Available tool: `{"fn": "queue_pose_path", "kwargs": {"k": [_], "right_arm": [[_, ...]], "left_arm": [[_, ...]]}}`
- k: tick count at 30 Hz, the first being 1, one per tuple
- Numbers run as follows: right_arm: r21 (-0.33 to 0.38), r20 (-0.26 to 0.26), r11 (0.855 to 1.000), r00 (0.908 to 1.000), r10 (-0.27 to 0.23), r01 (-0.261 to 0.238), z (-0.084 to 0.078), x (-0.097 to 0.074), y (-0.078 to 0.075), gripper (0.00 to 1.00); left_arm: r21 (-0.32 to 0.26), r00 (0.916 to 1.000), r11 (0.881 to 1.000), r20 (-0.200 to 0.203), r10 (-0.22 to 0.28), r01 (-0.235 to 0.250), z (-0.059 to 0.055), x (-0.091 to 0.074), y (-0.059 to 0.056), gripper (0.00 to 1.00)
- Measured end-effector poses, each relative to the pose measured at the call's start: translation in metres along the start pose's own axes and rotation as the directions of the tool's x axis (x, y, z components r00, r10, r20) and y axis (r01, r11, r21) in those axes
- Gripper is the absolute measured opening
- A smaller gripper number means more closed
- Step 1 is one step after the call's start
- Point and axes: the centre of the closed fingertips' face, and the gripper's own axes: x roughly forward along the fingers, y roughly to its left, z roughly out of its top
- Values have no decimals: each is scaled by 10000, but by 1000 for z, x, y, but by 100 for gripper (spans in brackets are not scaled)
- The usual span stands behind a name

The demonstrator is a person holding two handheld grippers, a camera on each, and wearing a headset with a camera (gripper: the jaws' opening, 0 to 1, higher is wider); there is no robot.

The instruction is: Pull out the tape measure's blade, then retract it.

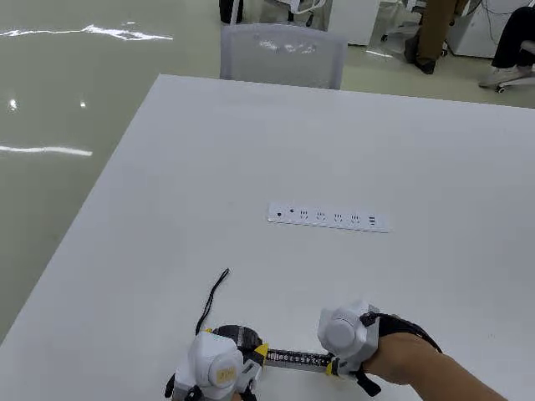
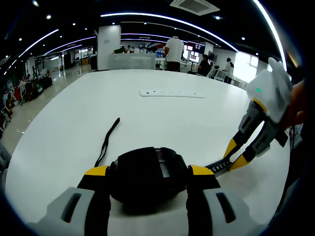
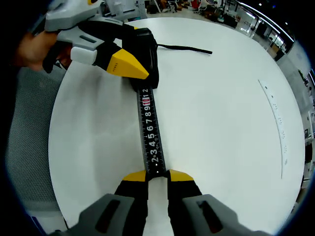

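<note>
The black tape measure case (image 2: 150, 172) rests on the white table (image 1: 334, 150) at its near edge, and my left gripper (image 2: 150, 176) is shut on it, one yellow-tipped finger on each side. Its blade (image 3: 150, 132) is drawn out a short way, showing numbers up to about 12. My right gripper (image 3: 157, 174) is shut on the blade's end. In the head view the left gripper (image 1: 255, 355) and the case (image 1: 238, 337) lie left of the right gripper (image 1: 333, 365), with the blade (image 1: 297, 359) stretched between them. The case's black wrist strap (image 1: 213, 299) trails away across the table.
A white power strip (image 1: 329, 217) sits flush in the table's middle. A grey mesh chair (image 1: 282, 52) stands at the far edge. The table's left edge drops to a shiny floor. People stand and sit far behind the table.
</note>
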Motion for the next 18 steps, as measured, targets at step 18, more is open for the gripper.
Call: {"fn": "queue_pose_path", "kwargs": {"k": [18], "right_arm": [[-15,120,10000,9999,-50,50,7,5,1,14]], "left_arm": [[-16,9999,9999,-107,-106,106,1,-2,-2,58]]}}
